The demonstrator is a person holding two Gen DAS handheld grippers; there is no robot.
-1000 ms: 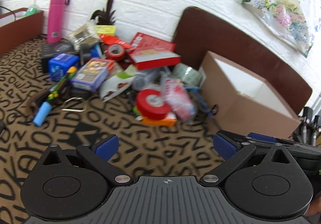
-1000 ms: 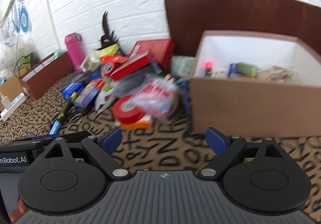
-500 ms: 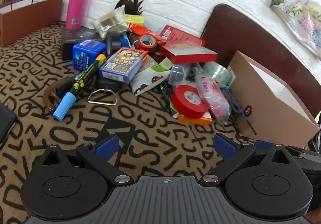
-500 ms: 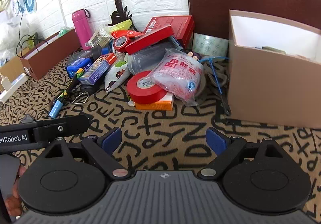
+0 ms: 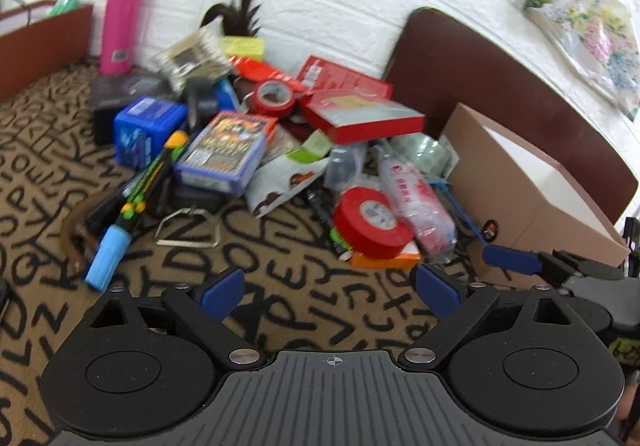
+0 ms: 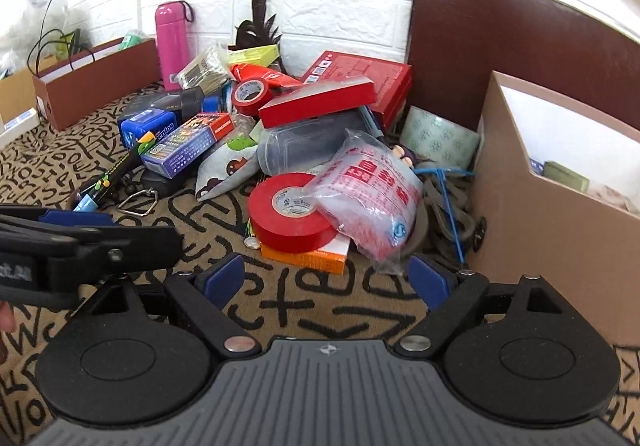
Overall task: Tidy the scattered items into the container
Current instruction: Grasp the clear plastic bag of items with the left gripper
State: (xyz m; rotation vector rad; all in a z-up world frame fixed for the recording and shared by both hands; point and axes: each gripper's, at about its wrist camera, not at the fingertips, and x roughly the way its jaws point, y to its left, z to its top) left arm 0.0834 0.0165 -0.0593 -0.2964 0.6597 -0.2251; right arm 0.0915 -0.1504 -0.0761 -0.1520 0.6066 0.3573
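Now we see both hand-held grippers nearer the heap of clutter than a second ago, low over the letter-patterned tabletop (image 6: 320, 298). Our left hand-held gripper (image 5: 330, 292) is closing slightly from its widest, with nothing between its blue pads. Our right hand-held gripper (image 6: 322, 280) stands wide and empty, aimed at the red tape roll (image 6: 290, 212), which lies on an orange box (image 6: 308, 258) with a crinkly plastic packet (image 6: 368, 190) leaning on it. The container, a brown cardboard box (image 6: 560, 246), sits just right of the heap, already holding a few things. Earlier the box filled the right view; the heap is central now. We judge a fresh pick is starting, probably the tape or packet. Much clutter is left to clear.
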